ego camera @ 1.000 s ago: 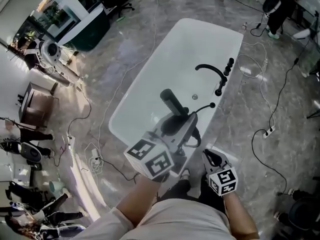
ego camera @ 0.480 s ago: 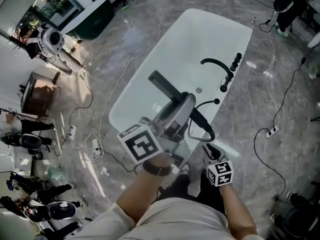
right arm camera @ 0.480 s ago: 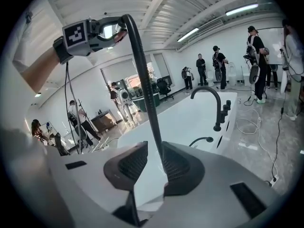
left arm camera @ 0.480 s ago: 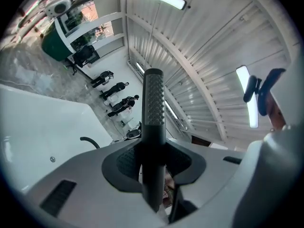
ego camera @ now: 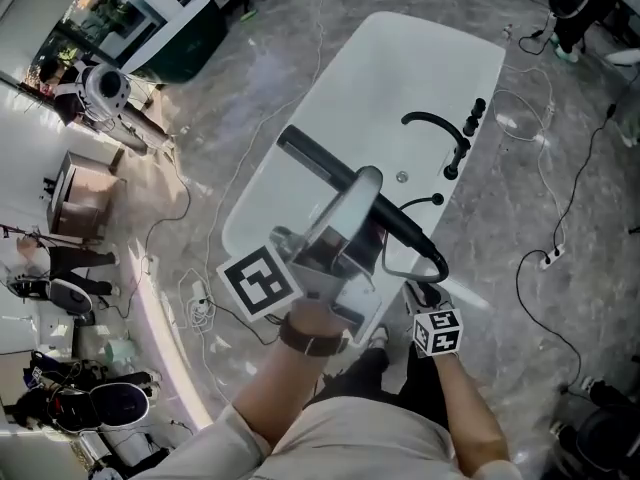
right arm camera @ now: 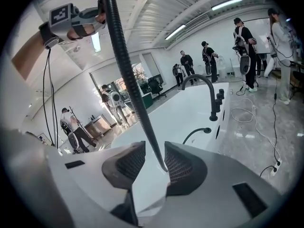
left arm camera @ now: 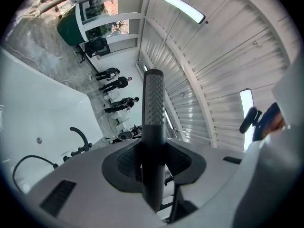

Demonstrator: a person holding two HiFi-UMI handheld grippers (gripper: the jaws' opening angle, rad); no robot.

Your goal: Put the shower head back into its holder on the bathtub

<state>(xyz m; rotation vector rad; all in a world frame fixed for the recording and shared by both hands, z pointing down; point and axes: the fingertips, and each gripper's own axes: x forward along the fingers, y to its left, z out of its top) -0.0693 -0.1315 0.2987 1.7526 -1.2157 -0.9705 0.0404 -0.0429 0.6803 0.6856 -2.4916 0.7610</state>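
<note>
Head view: the left claw [ego camera: 365, 193] pinches the black shower head [ego camera: 310, 158] partway along its handle and holds it in the air over the near end of the white bathtub [ego camera: 400, 78], well apart from the black tap [ego camera: 435, 123] on the tub's right rim. Left gripper view: both pads of the left claw [left arm camera: 153, 163] press the handle of the shower head [left arm camera: 154, 103], whose textured end points away from the camera. Right gripper view: the jaws of the right claw [right arm camera: 154, 163] stand spread, and the dark hose [right arm camera: 124, 65] runs between them close to the right pad, with a clear gap on the other side. The right claw [ego camera: 425, 293] sits low beside the tub's near right corner.
</note>
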